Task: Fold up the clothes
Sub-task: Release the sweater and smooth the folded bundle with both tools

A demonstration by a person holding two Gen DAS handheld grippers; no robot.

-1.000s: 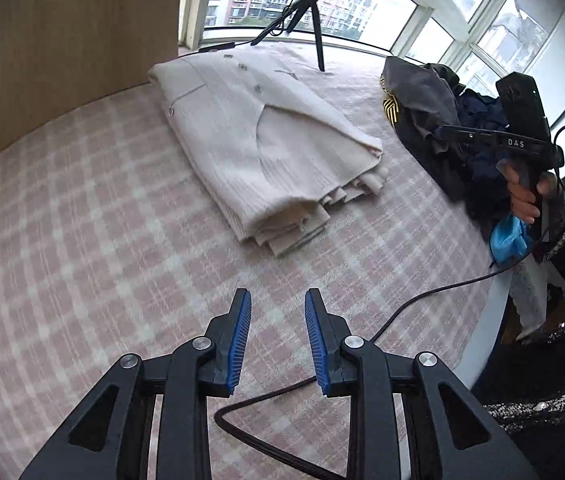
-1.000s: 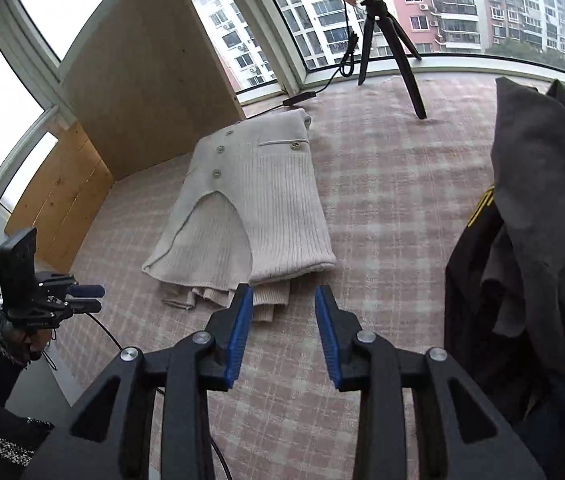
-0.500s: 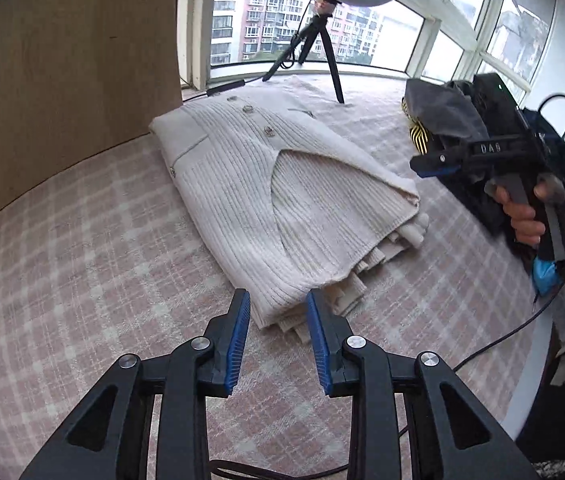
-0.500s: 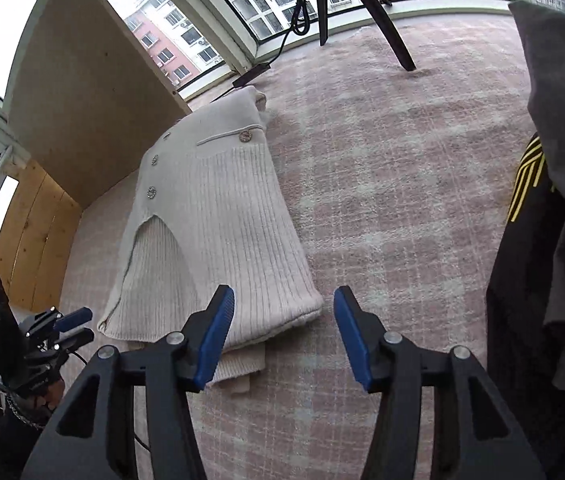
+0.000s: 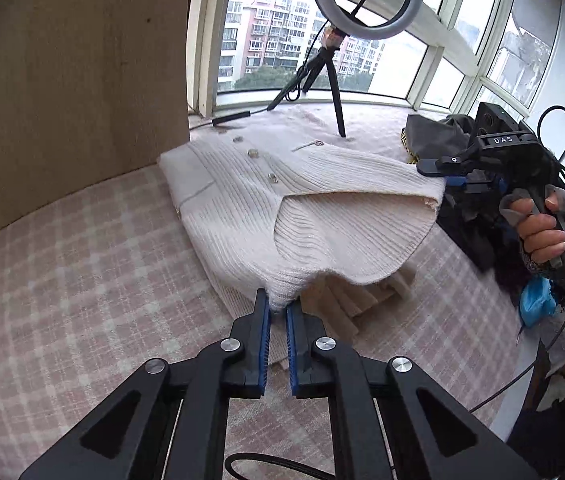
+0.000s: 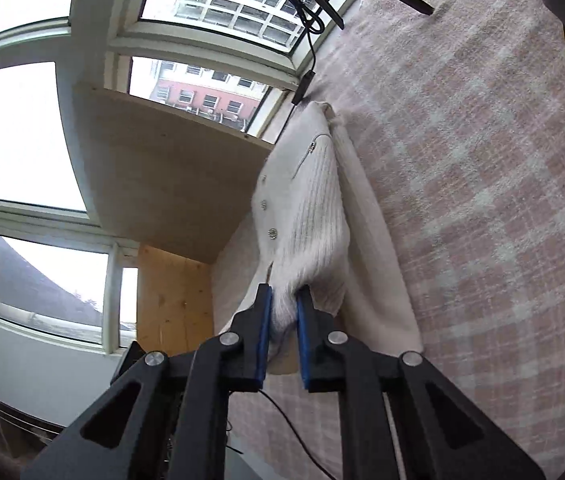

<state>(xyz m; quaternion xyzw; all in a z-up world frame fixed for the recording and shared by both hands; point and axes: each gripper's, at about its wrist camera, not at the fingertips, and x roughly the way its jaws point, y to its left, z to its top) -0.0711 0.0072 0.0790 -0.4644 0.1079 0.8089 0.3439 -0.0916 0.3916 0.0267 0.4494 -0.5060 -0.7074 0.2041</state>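
A cream ribbed cardigan (image 5: 294,204) with metal buttons lies on the pink checked cloth (image 5: 62,280), its near hem raised. My left gripper (image 5: 277,308) is shut on the near left corner of the hem. My right gripper (image 6: 284,304) is shut on the other hem corner of the cardigan (image 6: 314,216), which hangs stretched from its jaws. In the left wrist view the right gripper (image 5: 438,170) shows at the cardigan's right corner. Lower folded layers (image 5: 346,300) stay on the cloth.
A ring light on a tripod (image 5: 334,80) stands at the far edge by the windows. A pile of dark clothes (image 5: 450,152) lies at the right. A wooden panel (image 5: 62,80) rises at the left. A black cable (image 5: 502,392) runs off the table's right edge.
Both grippers moved in to the cardigan's near hem and closed on its two corners. The top layer's hem has lifted off the lower layers.
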